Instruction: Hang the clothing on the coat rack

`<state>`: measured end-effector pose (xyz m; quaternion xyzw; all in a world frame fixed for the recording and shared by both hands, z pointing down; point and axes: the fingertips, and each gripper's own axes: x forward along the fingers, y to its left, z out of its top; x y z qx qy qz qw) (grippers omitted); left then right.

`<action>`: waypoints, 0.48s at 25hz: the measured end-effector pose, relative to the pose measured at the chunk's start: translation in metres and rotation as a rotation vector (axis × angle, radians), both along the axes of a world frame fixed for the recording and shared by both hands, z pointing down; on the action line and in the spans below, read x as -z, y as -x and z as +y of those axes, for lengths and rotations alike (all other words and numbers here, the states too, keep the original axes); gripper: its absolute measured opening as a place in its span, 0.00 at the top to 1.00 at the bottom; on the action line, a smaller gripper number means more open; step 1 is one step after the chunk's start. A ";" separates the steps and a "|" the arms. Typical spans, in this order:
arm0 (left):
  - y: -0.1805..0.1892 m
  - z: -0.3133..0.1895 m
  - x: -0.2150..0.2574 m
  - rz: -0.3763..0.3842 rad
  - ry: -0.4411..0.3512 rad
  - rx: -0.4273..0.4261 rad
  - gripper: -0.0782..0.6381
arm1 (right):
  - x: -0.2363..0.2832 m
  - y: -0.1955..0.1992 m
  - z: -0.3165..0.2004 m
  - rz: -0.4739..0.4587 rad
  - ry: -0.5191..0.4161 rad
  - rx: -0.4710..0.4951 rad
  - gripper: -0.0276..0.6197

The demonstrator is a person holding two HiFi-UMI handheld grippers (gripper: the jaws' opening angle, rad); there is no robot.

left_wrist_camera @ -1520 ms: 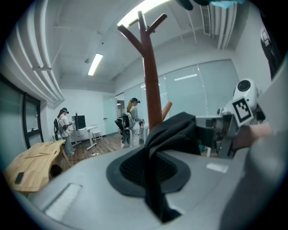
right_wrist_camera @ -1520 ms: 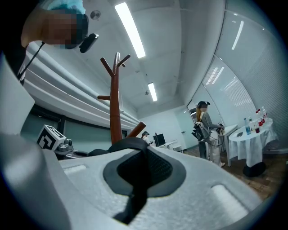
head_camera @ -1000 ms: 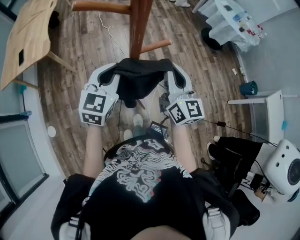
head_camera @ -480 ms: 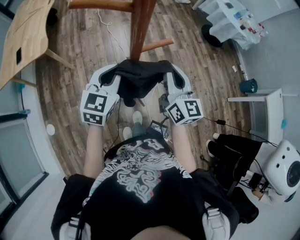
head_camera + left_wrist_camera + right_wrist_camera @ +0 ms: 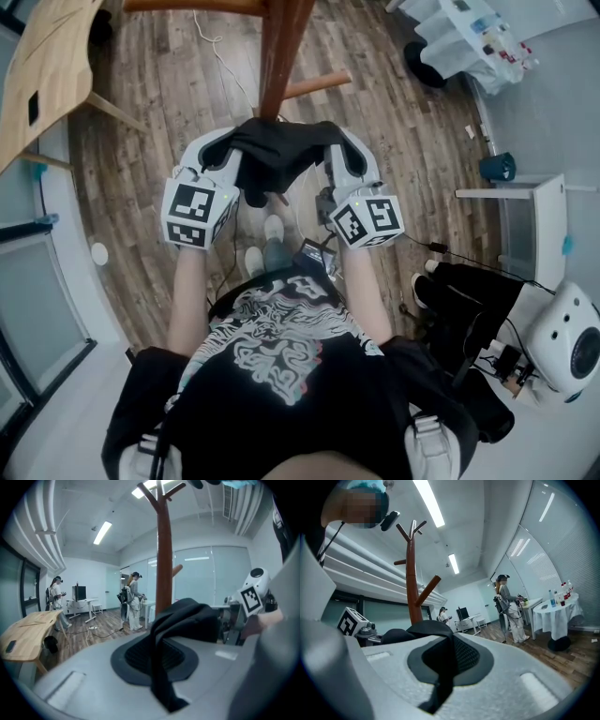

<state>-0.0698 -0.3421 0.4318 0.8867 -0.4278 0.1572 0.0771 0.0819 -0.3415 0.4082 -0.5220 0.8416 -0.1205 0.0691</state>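
Observation:
A black garment (image 5: 277,155) hangs stretched between my two grippers, right in front of the brown wooden coat rack (image 5: 281,52). My left gripper (image 5: 228,159) is shut on the garment's left edge; black cloth (image 5: 161,665) runs pinched across its dark pad. On the other side, my right gripper (image 5: 339,152) is shut on the right edge, with cloth (image 5: 440,672) trapped in its jaws. The rack's trunk (image 5: 164,559) rises just beyond the cloth, with pegs branching near its top (image 5: 411,531). A lower peg (image 5: 314,89) juts out to the right.
A wooden table (image 5: 47,70) stands at the far left. A white-clothed table with bottles (image 5: 473,42) is at the far right. Black bags (image 5: 464,309) and a white device (image 5: 567,342) lie at my right. Cables trail on the wood floor. Several people stand far off (image 5: 133,599).
Both grippers with the garment have edged slightly up the view, closer to the rack's trunk. The grips are unchanged.

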 end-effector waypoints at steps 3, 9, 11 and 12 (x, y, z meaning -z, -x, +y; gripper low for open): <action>-0.003 0.000 -0.007 0.003 0.014 -0.001 0.88 | -0.007 0.000 0.001 0.001 0.012 0.006 0.95; -0.007 0.001 -0.017 0.008 0.033 -0.009 0.88 | -0.018 0.002 0.002 0.005 0.037 0.019 0.95; -0.008 0.002 -0.021 0.007 0.040 -0.014 0.88 | -0.021 0.004 0.001 0.005 0.044 0.024 0.95; -0.009 0.002 -0.023 0.007 0.043 -0.015 0.88 | -0.023 0.004 0.001 0.005 0.048 0.026 0.95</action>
